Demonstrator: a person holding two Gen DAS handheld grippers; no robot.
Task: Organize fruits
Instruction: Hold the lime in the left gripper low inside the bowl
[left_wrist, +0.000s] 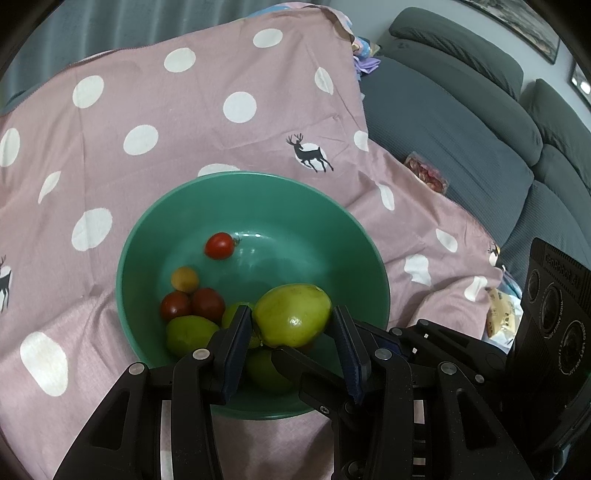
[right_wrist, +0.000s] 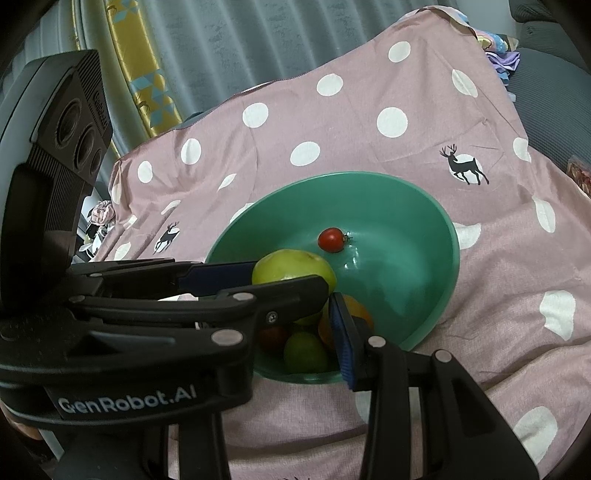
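From the left wrist, my left gripper (left_wrist: 291, 325) clasped a green fruit (left_wrist: 291, 314) above the near side of the bowl (left_wrist: 255, 188), over tomatoes (left_wrist: 192, 304) and other green fruit there. I judged this the drop-in step; next, part the jaws gently.

From the right wrist, my right gripper (right_wrist: 295, 328) hung released by the bowl's near rim, holding nothing; only one pad showed.

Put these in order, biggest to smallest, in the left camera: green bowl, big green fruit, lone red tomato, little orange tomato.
1. green bowl
2. big green fruit, nearest the camera
3. lone red tomato and little orange tomato: look alike
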